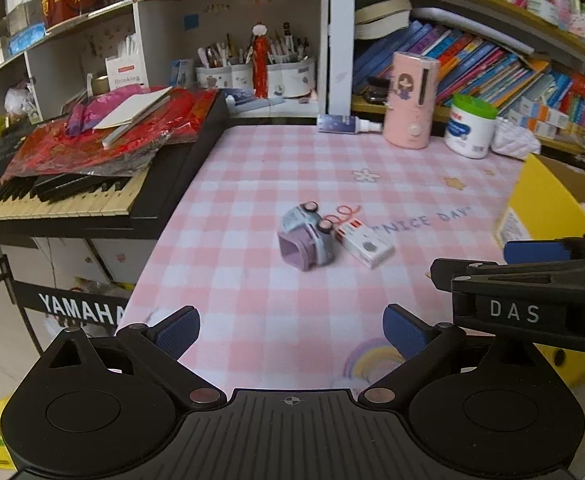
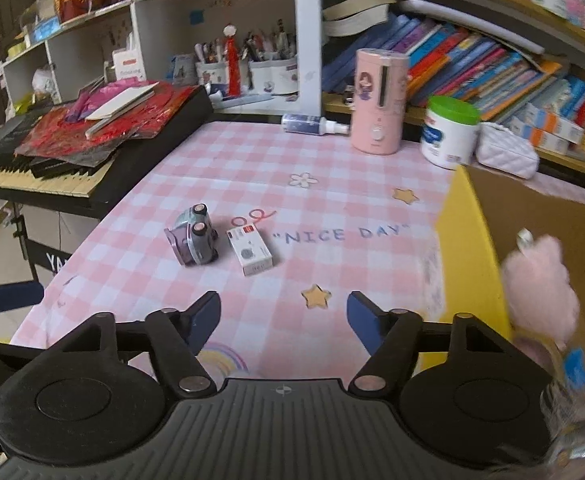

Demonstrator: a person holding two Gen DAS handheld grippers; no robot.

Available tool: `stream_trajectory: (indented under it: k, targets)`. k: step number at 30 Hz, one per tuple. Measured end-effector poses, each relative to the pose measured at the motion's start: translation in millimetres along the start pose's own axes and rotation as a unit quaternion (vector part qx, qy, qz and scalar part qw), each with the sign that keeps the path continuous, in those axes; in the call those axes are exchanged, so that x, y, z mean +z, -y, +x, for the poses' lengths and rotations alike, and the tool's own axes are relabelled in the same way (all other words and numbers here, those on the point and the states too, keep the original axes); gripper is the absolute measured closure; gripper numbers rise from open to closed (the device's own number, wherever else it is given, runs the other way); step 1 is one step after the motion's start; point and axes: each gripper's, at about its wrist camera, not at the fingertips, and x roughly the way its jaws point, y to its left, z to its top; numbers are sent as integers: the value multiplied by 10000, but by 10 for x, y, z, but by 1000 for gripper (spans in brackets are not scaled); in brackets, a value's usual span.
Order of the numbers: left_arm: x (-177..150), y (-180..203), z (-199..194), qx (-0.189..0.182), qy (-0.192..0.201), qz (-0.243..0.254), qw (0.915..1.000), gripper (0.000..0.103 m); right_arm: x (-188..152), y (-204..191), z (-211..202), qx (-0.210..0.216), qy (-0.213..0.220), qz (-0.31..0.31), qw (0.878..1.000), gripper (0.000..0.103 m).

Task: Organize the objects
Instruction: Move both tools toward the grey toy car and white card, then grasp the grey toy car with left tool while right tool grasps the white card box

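On the pink checked tablecloth (image 2: 252, 160), near its middle, a small toy car (image 2: 194, 236) lies tipped on its side with its wheels up, and just beside it, on its right, lies a small white box (image 2: 250, 250) flat on the cloth — whether the two touch is hard to tell. The printed words "NICE DAY" sit a little past the box. At the right edge of the table stands an open yellow cardboard box (image 2: 464, 248); inside it a fluffy pink plush (image 2: 540, 284) shows, blurred.

The left gripper (image 1: 291, 332) hangs over the near edge of the table with its blue-padded fingers spread wide and nothing between them. The right gripper (image 2: 282, 320) hovers just beside it, nearer the yellow box, jaws apart and empty as well.

Along the far edge stand a pink cylindrical device (image 2: 378, 104), a white tub with a green lid (image 2: 450, 132), and a spray bottle (image 2: 312, 124) lying on its side. A keyboard (image 1: 72, 196) piled with red papers fills the left — bookshelves crowd the back.
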Motion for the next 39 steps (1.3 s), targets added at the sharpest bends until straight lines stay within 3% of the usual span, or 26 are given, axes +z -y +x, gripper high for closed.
stream_trajectory:
  k: [12,21,24,25,26,31,35,39]
  targets:
    - [206,-70,508,140,-232,-33,9996,4,446,-84,845,481,-598,-373,9964,49]
    - [244,-84,683,24,-325,-116,9994,4,561,-196,1367,617,-1119,-769,9888,53]
    - [272,-55,742,-47,-337,-47,9994,5,564,-191,1472,672,-1238,-780,9869,61]
    - [282,-46,765,-71,-346,-47,9994,5,566,-182,1481,674,-1207,-770,9874,72]
    - [296,-37,785,-68,-344,-63,9994,5,568,-179,1484,656,-1184,-800,9876,74]
    - [385,23,900,-150,-334,-74,9993,10,687,18,1347,458,-871,-347,9945,75]
    - [467,69,1082,-134,-381,-221,9989,23,776,184,1148,172,-494,65,9986,75]
    - [501,79,1245,-74,-503,-337,9981,35,786,287,1053,91,-406,305,9987,75]
